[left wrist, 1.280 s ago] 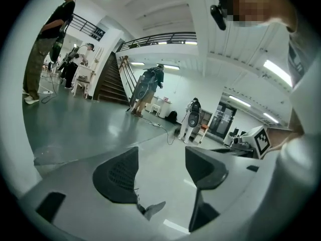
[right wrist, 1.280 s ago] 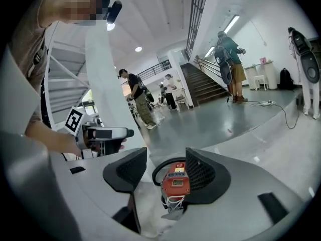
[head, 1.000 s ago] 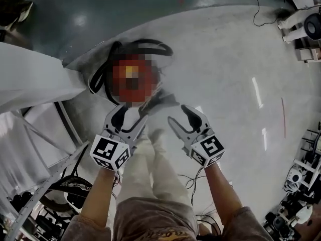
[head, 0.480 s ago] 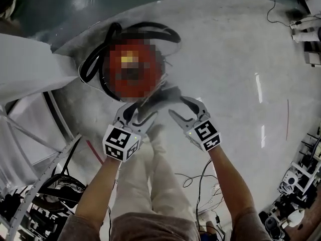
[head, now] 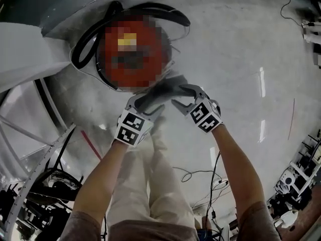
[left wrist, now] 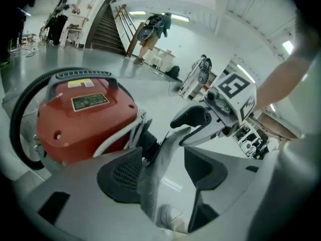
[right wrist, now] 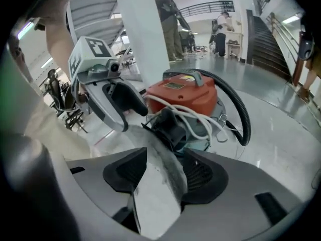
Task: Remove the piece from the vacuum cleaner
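Note:
A red canister vacuum cleaner (head: 133, 54) with a black hose stands on the floor ahead of me. A grey flat piece (head: 161, 92) sticks out from its near side, joined at a black fitting wrapped in white cord (right wrist: 173, 124). My right gripper (head: 183, 95) reaches in from the right, and the grey piece (right wrist: 160, 185) fills the gap between its pads. My left gripper (head: 146, 106) is under the piece from the left. There the piece (left wrist: 156, 167) lies against one pad, with floor showing between it and the other. The red body (left wrist: 85, 119) is close beyond.
A white slanted panel (head: 25, 54) and a metal frame (head: 35, 185) stand at the left. Cables (head: 193, 174) lie on the floor by my legs (head: 150, 185). Equipment (head: 293, 185) crowds the lower right edge. Stairs (left wrist: 103, 31) and people are far off.
Both grippers have moved forward to the vacuum cleaner. The right gripper, wide open a second ago, has come onto the grey piece and narrowed on it.

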`<act>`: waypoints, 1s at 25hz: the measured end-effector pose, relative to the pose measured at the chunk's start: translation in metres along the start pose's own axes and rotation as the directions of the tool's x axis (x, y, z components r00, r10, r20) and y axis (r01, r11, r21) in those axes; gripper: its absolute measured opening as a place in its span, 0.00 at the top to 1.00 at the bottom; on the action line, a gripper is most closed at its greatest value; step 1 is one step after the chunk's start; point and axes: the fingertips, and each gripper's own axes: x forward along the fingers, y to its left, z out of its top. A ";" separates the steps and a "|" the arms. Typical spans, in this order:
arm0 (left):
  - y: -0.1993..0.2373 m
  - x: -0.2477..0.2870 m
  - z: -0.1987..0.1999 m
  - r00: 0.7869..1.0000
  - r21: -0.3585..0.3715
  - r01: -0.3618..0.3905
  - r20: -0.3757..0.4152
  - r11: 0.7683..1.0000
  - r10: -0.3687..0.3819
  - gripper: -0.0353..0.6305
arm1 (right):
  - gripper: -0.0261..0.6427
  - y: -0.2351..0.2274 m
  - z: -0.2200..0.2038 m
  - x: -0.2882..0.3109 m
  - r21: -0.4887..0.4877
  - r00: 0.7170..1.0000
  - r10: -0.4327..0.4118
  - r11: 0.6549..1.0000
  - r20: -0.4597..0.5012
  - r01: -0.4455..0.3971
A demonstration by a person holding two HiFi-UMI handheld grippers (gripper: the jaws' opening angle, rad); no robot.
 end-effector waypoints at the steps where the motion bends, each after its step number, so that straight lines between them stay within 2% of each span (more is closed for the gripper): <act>1: 0.000 0.006 -0.005 1.000 0.006 0.004 -0.020 1.000 -0.004 0.56 | 0.64 0.000 -0.002 0.004 -0.026 1.000 0.013 1.000 -0.015 -0.013; 7: 0.007 0.029 -0.021 0.995 0.030 0.004 -0.103 1.000 0.000 0.57 | 0.64 -0.004 -0.012 0.022 -0.134 0.993 0.063 0.988 -0.104 -0.077; 10: 0.007 0.039 -0.029 0.989 0.067 0.011 -0.149 0.998 0.000 0.62 | 0.64 -0.002 -0.016 0.029 -0.172 0.982 0.113 0.975 -0.149 -0.138; 12: 0.007 0.044 -0.032 0.985 0.086 0.014 -0.173 0.996 0.001 0.66 | 0.66 0.001 -0.018 0.032 -0.190 0.973 0.154 0.964 -0.174 -0.187; 15: 0.006 0.047 -0.032 0.982 0.101 0.020 -0.191 0.995 0.000 0.67 | 0.73 0.007 -0.020 0.033 -0.233 0.959 0.190 0.943 -0.210 -0.237; 18: 0.005 0.047 -0.034 0.979 0.097 0.014 -0.206 0.995 0.006 0.67 | 0.75 0.008 -0.022 0.033 -0.218 0.956 0.199 0.944 -0.217 -0.246; 20: 0.005 0.047 -0.036 0.976 0.085 0.008 -0.215 0.996 0.010 0.68 | 0.80 0.010 -0.025 0.032 -0.200 0.956 0.197 0.950 -0.216 -0.241; 25: 0.003 0.045 -0.041 0.975 0.031 0.009 -0.221 0.999 -0.002 0.73 | 0.84 0.012 -0.030 0.032 -0.126 0.967 0.176 0.972 -0.183 -0.200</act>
